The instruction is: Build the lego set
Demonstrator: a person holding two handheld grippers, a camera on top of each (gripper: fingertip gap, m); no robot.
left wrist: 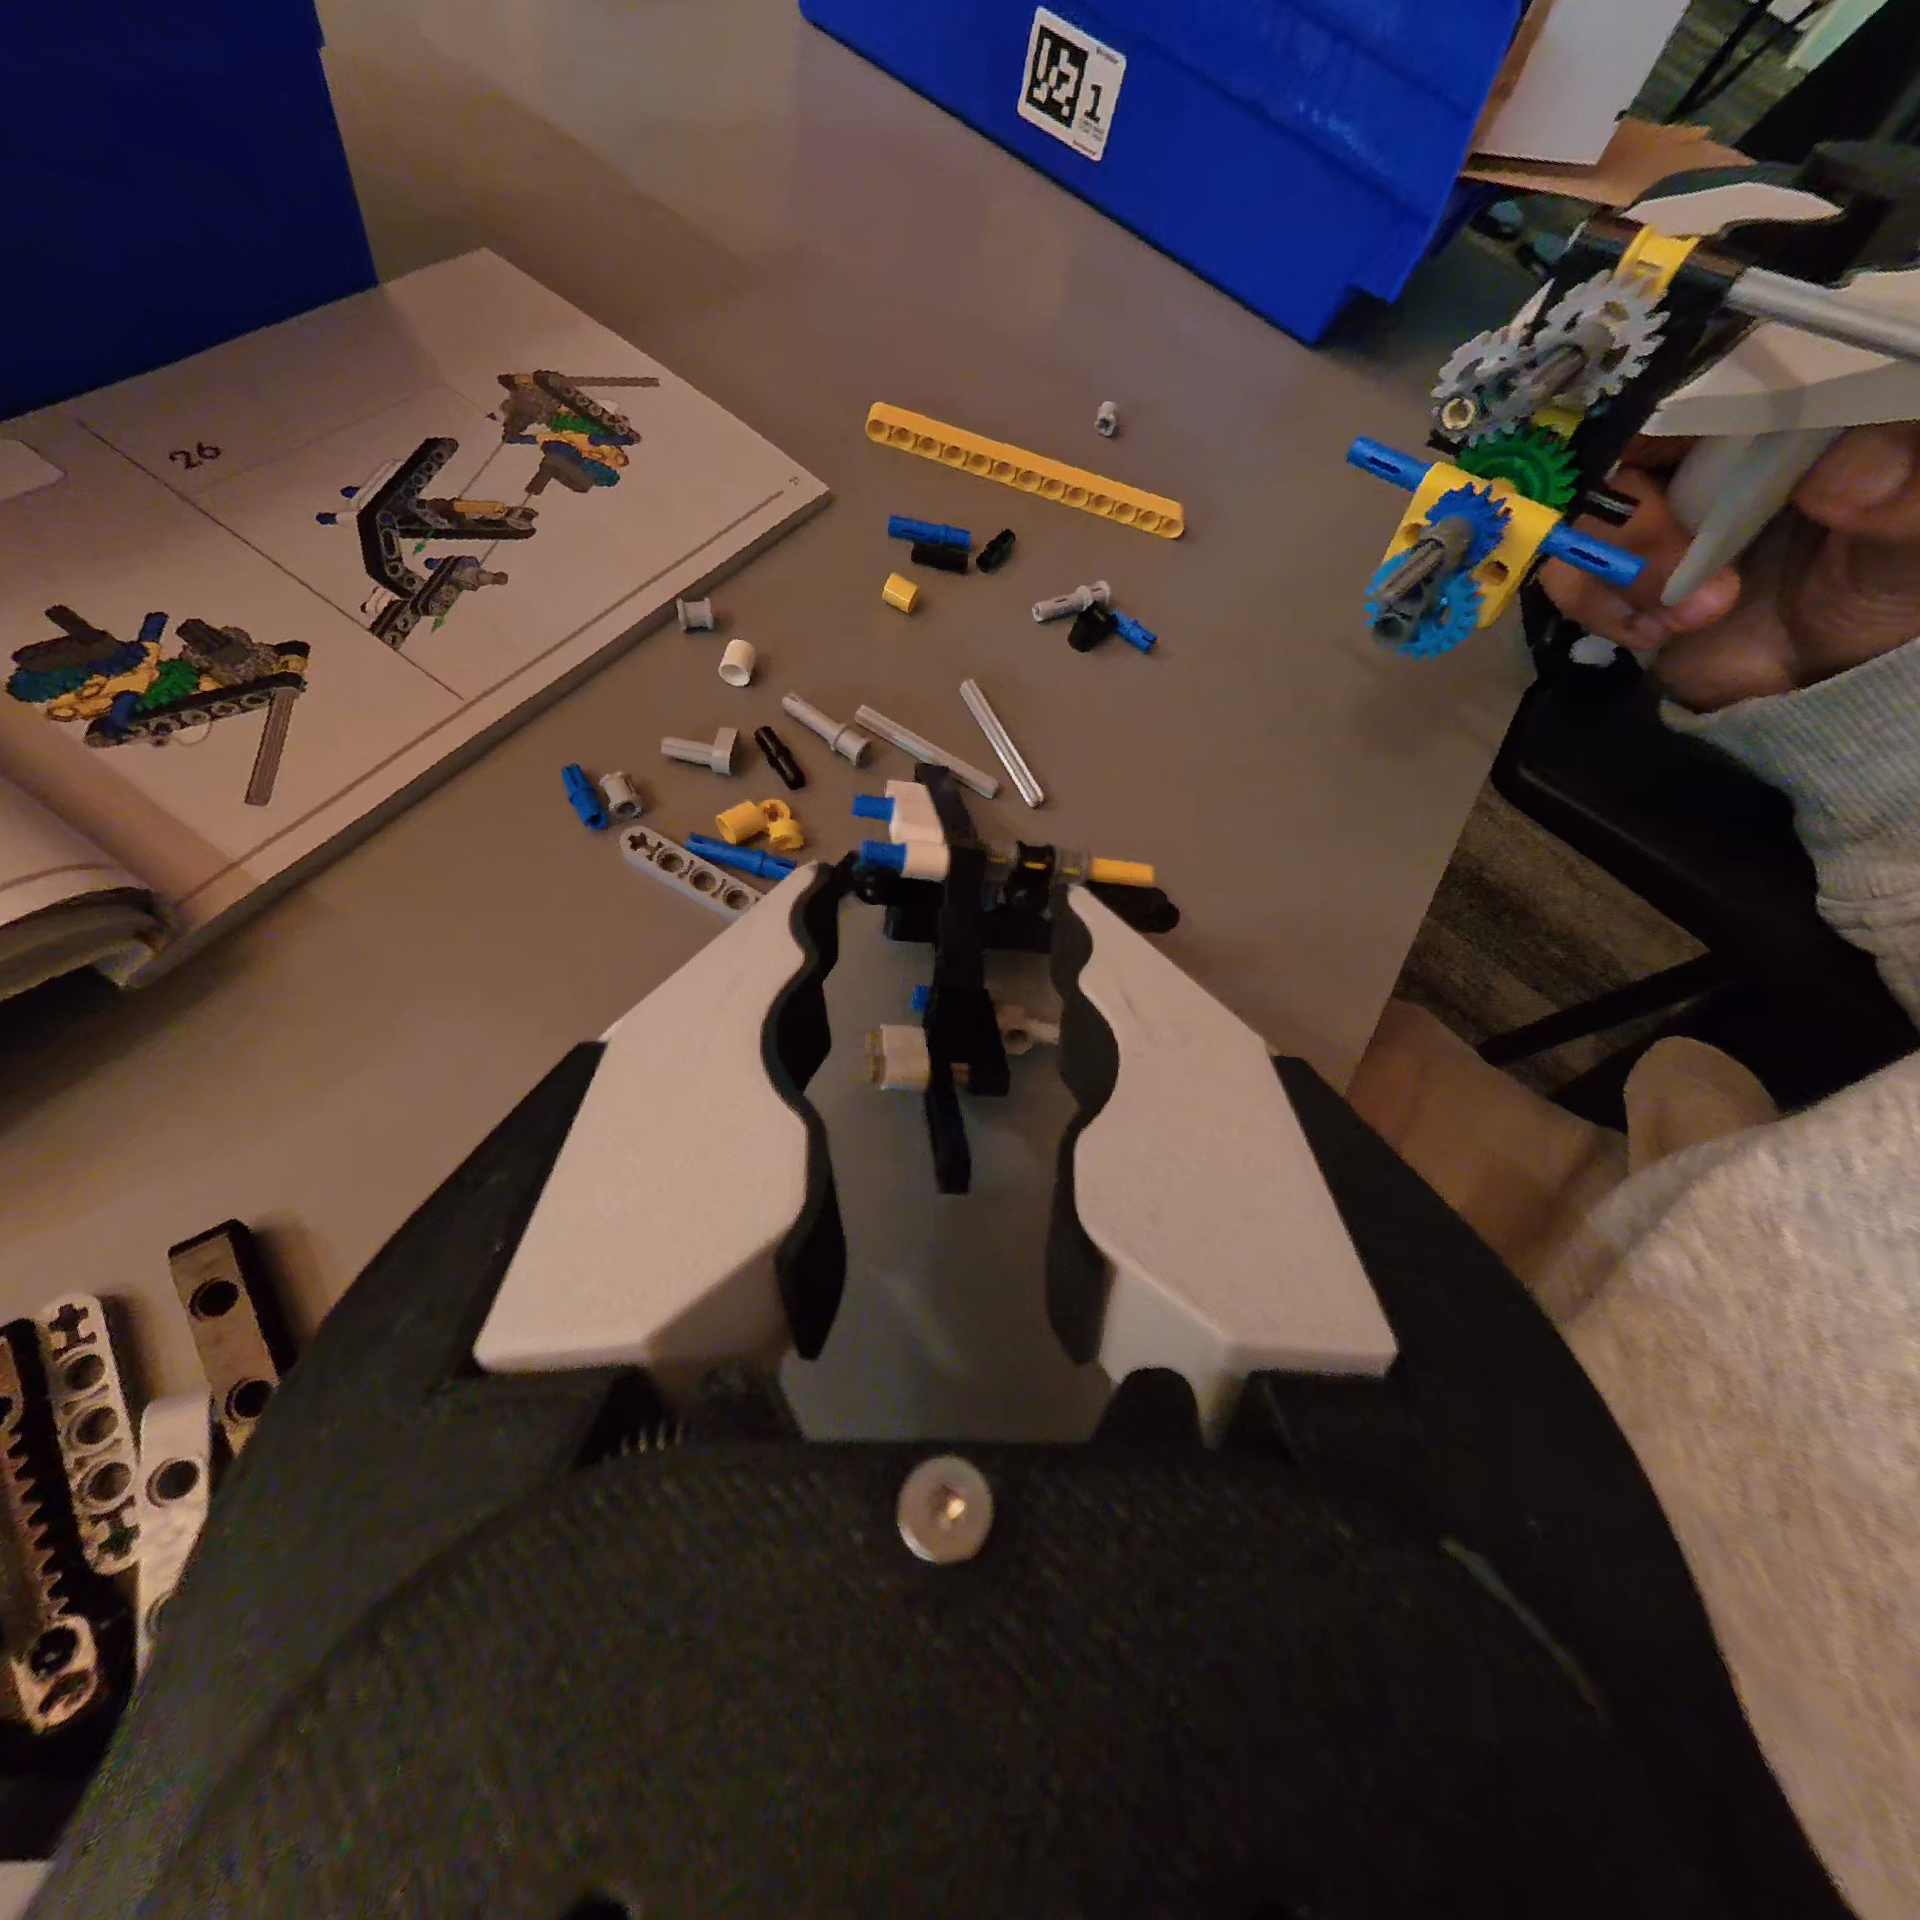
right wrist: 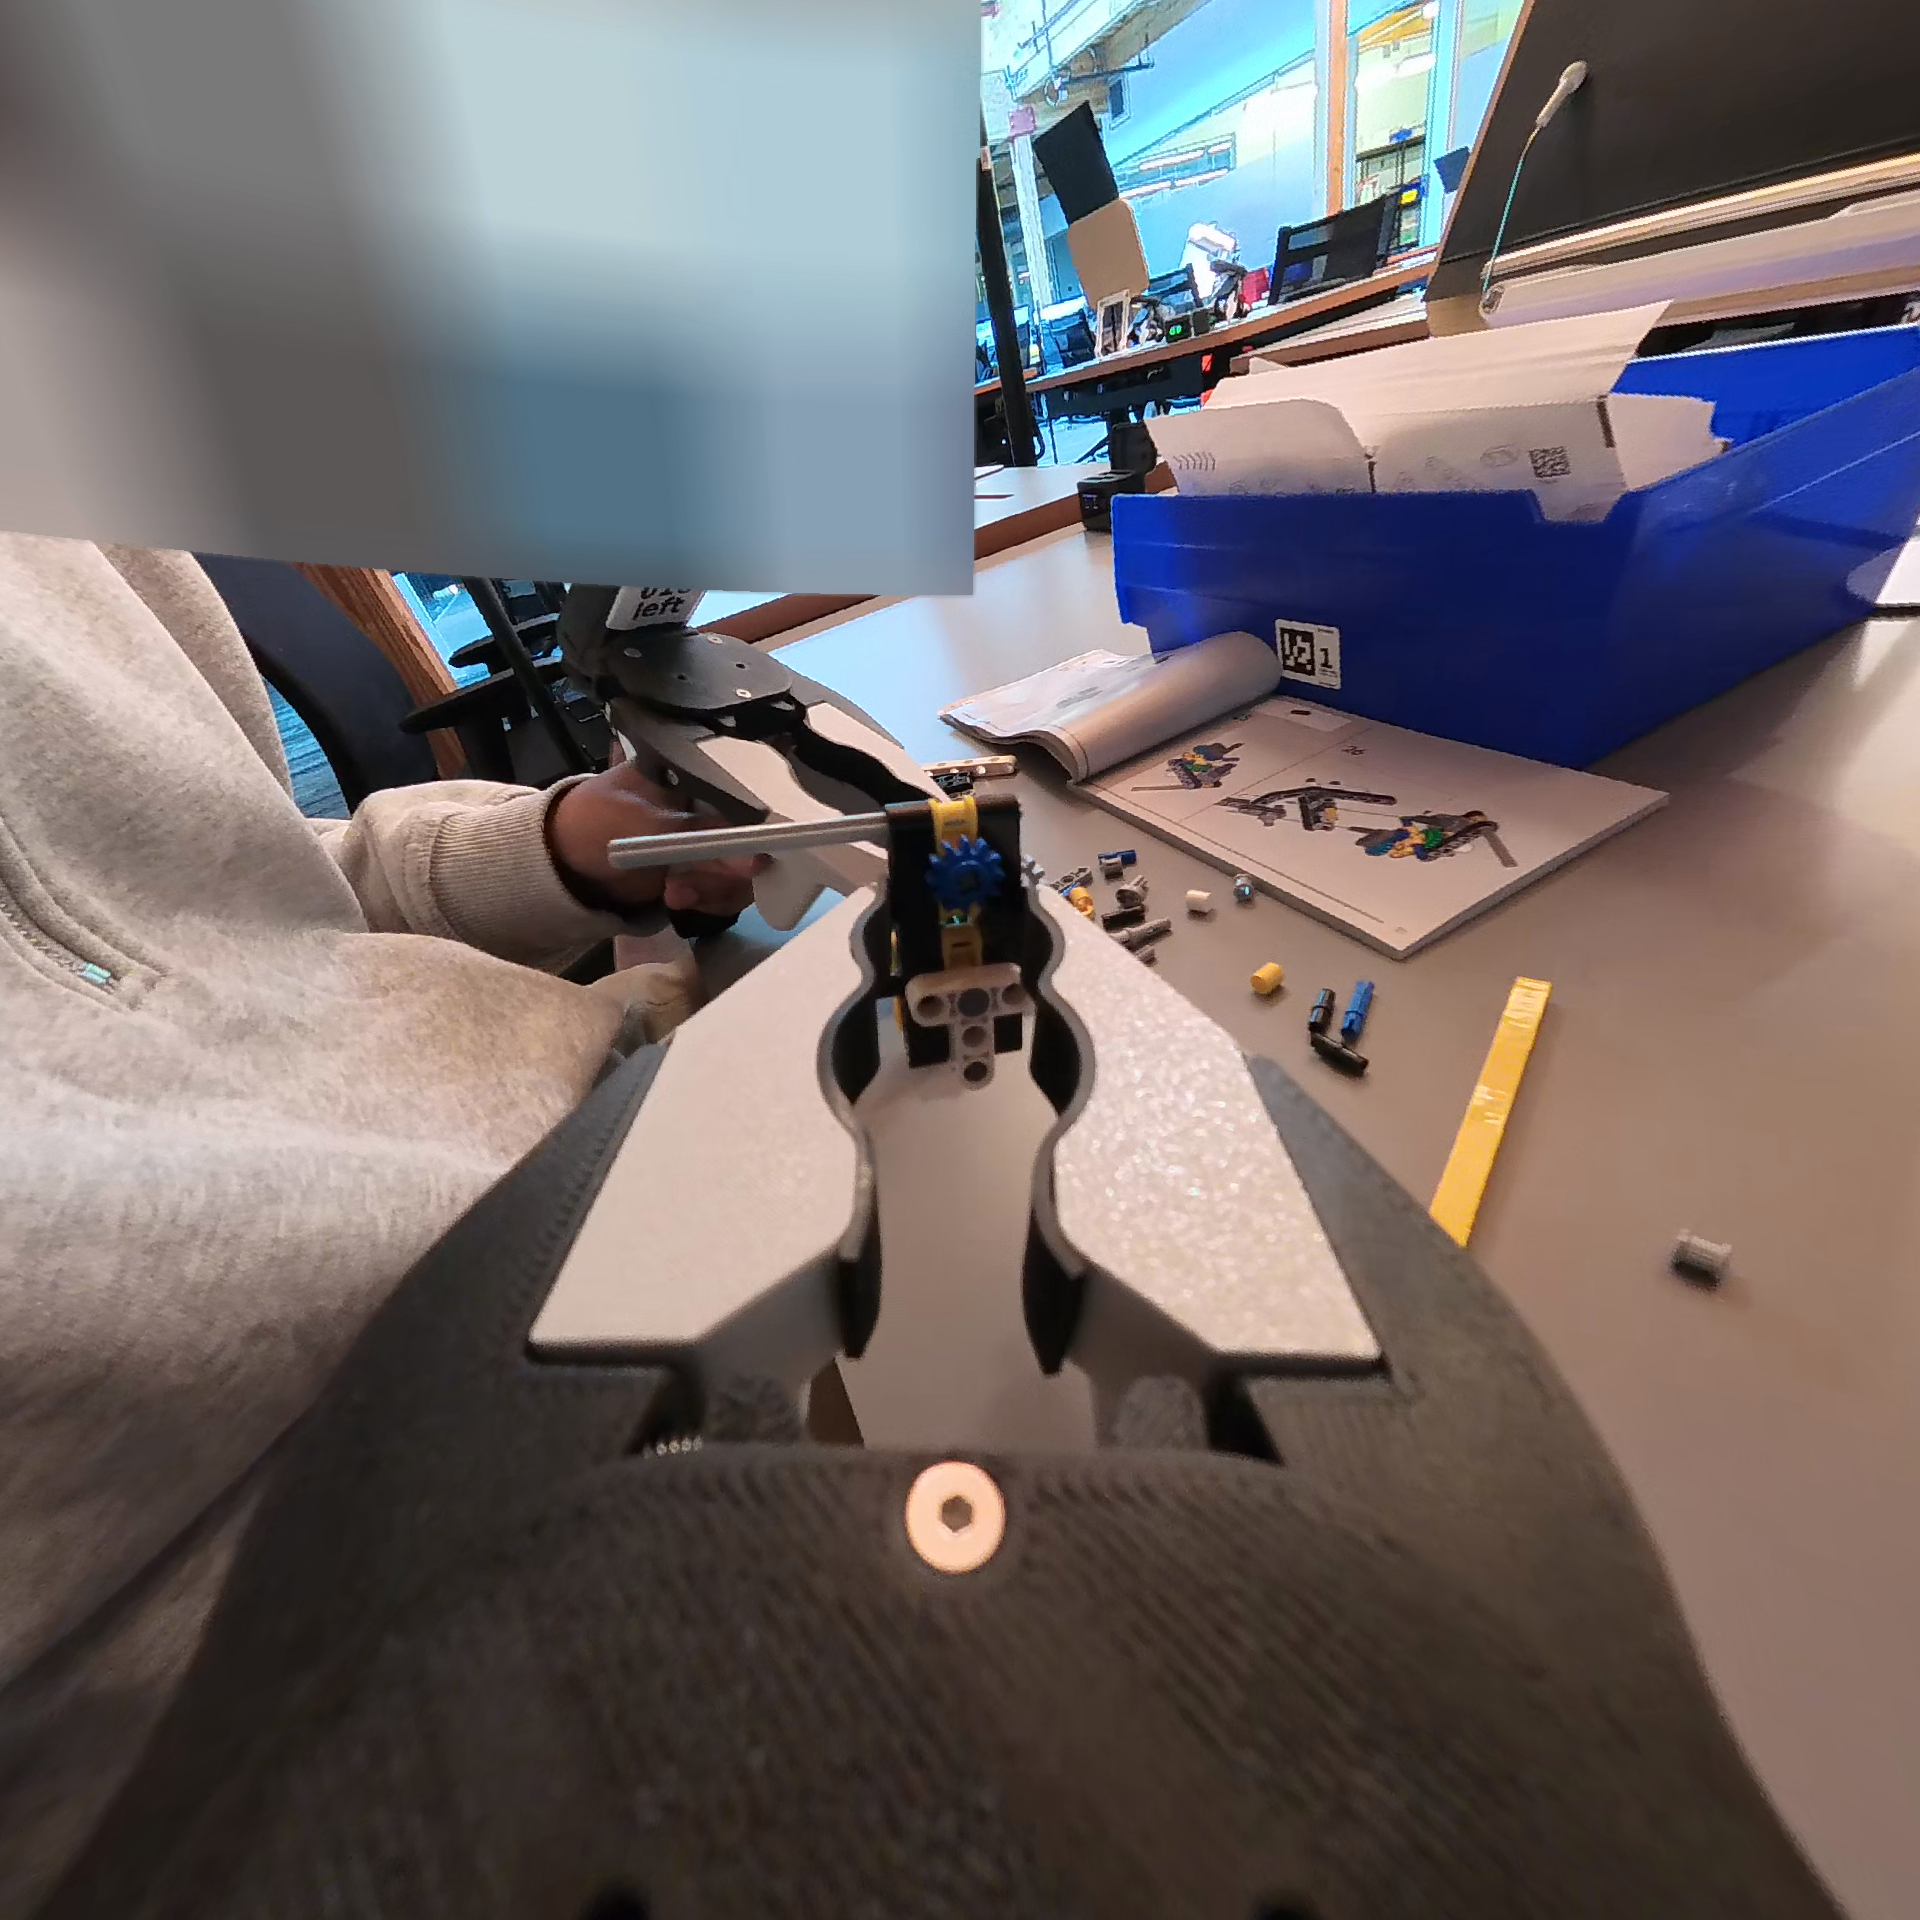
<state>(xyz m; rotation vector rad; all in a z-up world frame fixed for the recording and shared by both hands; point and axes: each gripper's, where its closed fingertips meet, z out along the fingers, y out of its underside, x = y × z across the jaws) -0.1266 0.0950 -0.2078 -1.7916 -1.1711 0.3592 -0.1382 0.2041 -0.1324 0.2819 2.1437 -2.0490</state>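
Note:
My left gripper [left wrist: 951, 894] is shut on a black beam sub-assembly [left wrist: 961, 997] with white, blue and yellow pins, held over the grey table [left wrist: 1247, 675]. My right gripper [right wrist: 956, 930] is shut on a geared assembly [right wrist: 961, 873]: a black frame with yellow parts, a blue gear and a grey axle [right wrist: 738, 840] sticking out left. In the left wrist view that geared assembly [left wrist: 1496, 488] shows grey, green and blue gears, held up at the right by the right gripper [left wrist: 1662, 322]. The left gripper [right wrist: 862, 800] sits just behind it in the right wrist view.
An open instruction booklet [left wrist: 416, 520] [right wrist: 1351, 821] lies at the left. A blue bin [left wrist: 1247, 156] [right wrist: 1507, 623] stands behind. A long yellow beam [left wrist: 1023, 468] [right wrist: 1496, 1101], loose pins and axles [left wrist: 790, 748], and beams [left wrist: 94, 1455] are scattered. The table edge and a grey sleeve [left wrist: 1766, 1351] are at the right. My right fingertips sit around 15 cm from my left ones.

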